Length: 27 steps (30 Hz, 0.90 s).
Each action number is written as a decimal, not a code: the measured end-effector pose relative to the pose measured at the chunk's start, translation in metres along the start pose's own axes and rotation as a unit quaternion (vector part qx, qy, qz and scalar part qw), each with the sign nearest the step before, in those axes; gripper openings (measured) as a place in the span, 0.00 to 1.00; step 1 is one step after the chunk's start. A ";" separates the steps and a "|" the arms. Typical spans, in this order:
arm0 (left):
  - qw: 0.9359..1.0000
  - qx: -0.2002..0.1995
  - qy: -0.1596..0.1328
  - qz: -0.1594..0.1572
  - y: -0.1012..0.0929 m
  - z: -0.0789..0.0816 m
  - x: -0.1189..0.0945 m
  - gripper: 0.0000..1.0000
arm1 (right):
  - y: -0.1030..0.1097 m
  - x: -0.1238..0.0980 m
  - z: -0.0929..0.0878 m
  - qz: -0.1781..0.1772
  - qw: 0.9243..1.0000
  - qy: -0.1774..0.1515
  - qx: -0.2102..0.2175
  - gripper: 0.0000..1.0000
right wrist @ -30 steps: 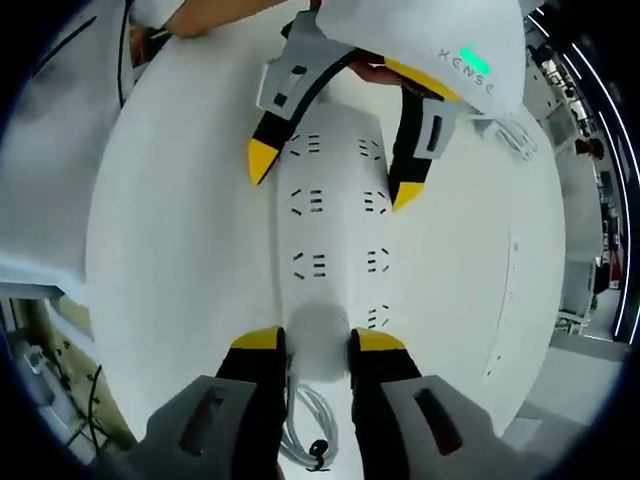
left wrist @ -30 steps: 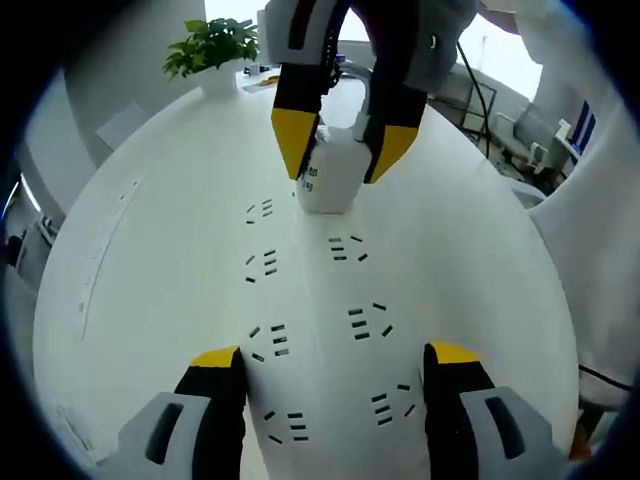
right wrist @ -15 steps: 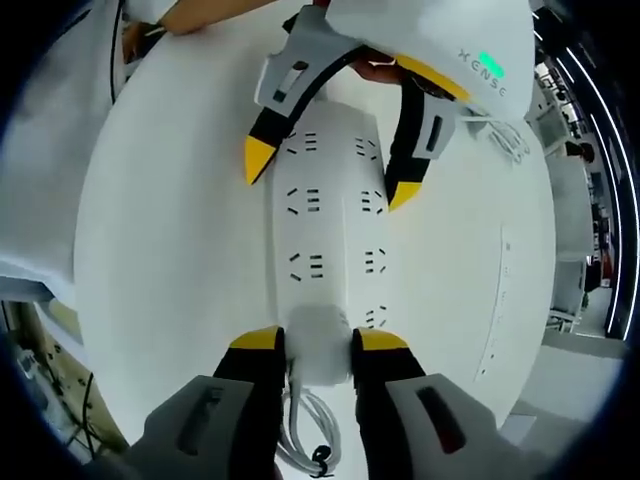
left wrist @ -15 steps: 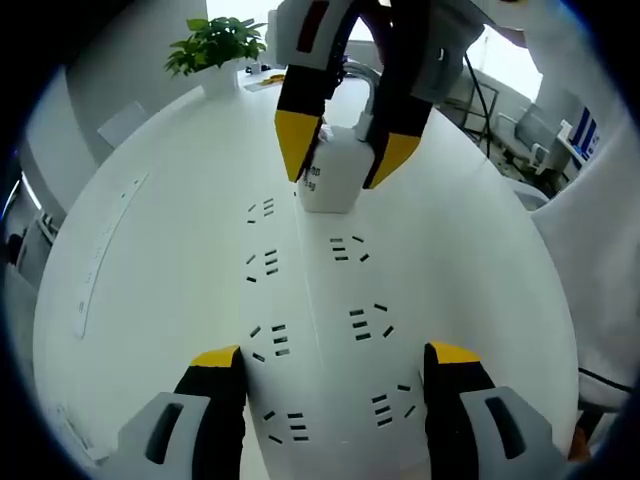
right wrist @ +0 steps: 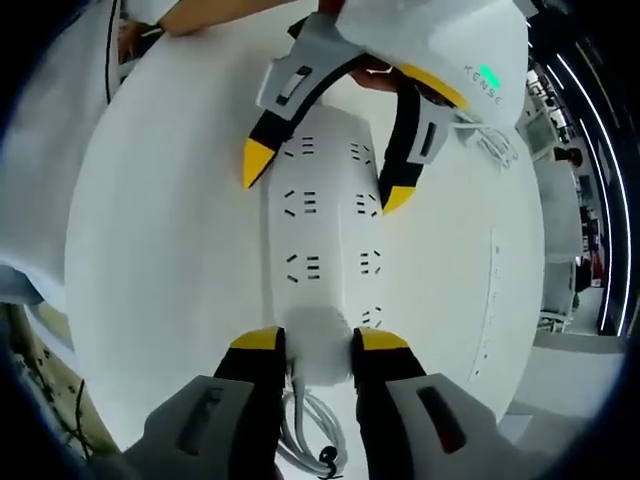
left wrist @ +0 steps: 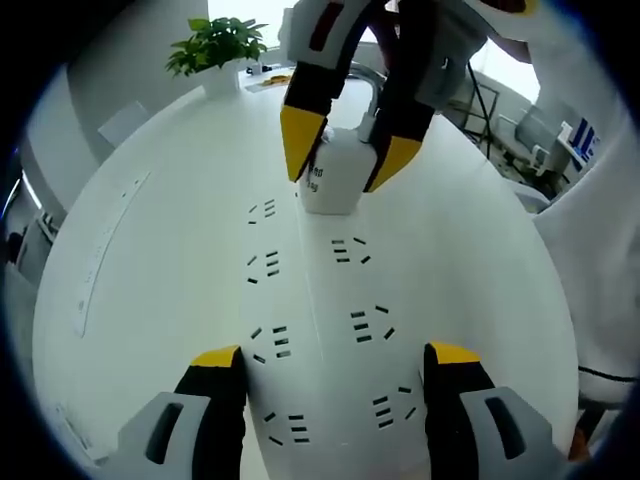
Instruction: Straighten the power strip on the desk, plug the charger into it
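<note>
A white power strip [left wrist: 315, 300] with two rows of sockets lies lengthwise on the white desk [left wrist: 150, 280]. My left gripper [left wrist: 335, 355] stands open, one yellow-tipped jaw on each side of the strip's near end. At the far end my right gripper [left wrist: 347, 150] is shut on a white charger [left wrist: 332, 185] that stands upright on the strip. In the right gripper view the charger [right wrist: 318, 335] sits between my right gripper [right wrist: 318, 342] jaws, its white cable [right wrist: 315, 435] coiled below. The left gripper [right wrist: 325, 180] spans the power strip [right wrist: 330, 235] further up.
A potted plant [left wrist: 215, 45] stands at the desk's far edge. A thin white ruler-like bar [left wrist: 105, 250] lies on the desk beside the strip. A person's white sleeve [left wrist: 600, 250] borders one side, and a hand [right wrist: 200, 12] shows behind the left gripper.
Both views have shifted very slightly. The right gripper still holds the charger at the same socket, and the left gripper stays open over the strip.
</note>
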<state>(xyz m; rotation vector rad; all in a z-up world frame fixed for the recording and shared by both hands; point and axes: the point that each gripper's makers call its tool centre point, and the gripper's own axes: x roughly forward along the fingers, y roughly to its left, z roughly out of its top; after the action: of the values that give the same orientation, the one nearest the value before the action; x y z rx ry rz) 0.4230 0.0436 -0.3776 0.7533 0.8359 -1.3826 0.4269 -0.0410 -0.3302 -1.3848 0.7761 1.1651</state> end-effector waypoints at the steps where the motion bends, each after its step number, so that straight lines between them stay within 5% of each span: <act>1: 1.000 0.000 0.000 0.000 0.000 0.000 0.000 0.73 | 0.000 0.000 0.000 -0.002 1.000 -0.002 0.001 0.25; 27: 1.000 0.022 -0.015 -0.013 -0.009 0.007 0.003 0.72 | 0.012 -0.008 0.002 -0.036 0.997 -0.030 0.065 0.25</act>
<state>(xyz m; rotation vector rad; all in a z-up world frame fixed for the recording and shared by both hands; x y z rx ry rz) 0.4140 0.0354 -0.3762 0.7559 0.7968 -1.4358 0.4131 -0.0428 -0.3266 -1.2544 0.7394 1.0770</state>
